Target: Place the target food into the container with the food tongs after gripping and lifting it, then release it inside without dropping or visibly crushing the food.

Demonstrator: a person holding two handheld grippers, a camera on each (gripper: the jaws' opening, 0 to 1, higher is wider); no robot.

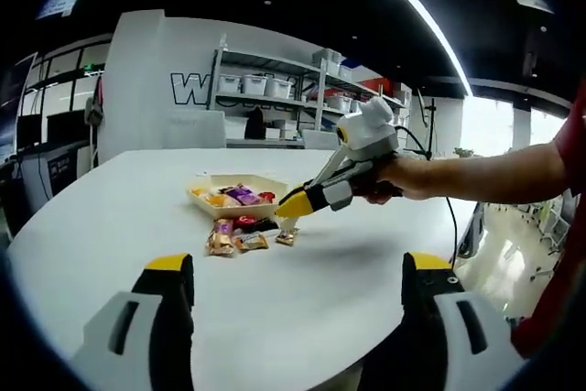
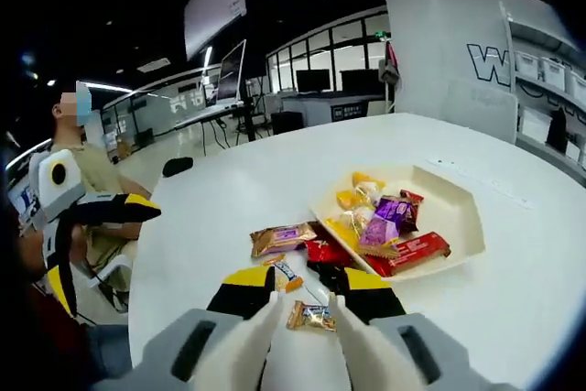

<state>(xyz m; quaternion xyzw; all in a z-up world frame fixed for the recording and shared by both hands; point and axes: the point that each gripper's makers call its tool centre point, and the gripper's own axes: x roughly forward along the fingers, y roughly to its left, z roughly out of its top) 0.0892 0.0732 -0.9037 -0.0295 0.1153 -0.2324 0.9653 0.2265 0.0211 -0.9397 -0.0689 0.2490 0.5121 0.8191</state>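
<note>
In the left gripper view, the left gripper (image 1: 298, 286) was seen with jaws spread wide and nothing between them, held above the white table (image 1: 110, 217), well short of the food. The cream tray (image 1: 203, 191) was seen farther back, filled with wrapped snacks in orange, purple and red. In front of it, loose wrapped candies (image 1: 236, 241) were laid on the table. The right gripper (image 1: 291, 206) was seen from the side, held by a hand (image 1: 403, 179), its tips down near the tray's front edge; its gap could not be judged there. In the right gripper view, that gripper (image 2: 307, 292) was shown with jaws set narrow, a small gold candy (image 2: 311, 317) lying on the table between them, contact not clear. A gold-and-purple bar (image 2: 282, 238) was seen just left of the tray (image 2: 453, 203), a red packet (image 2: 328, 252) at its edge, and the left gripper (image 2: 142, 211) at far left.
</note>
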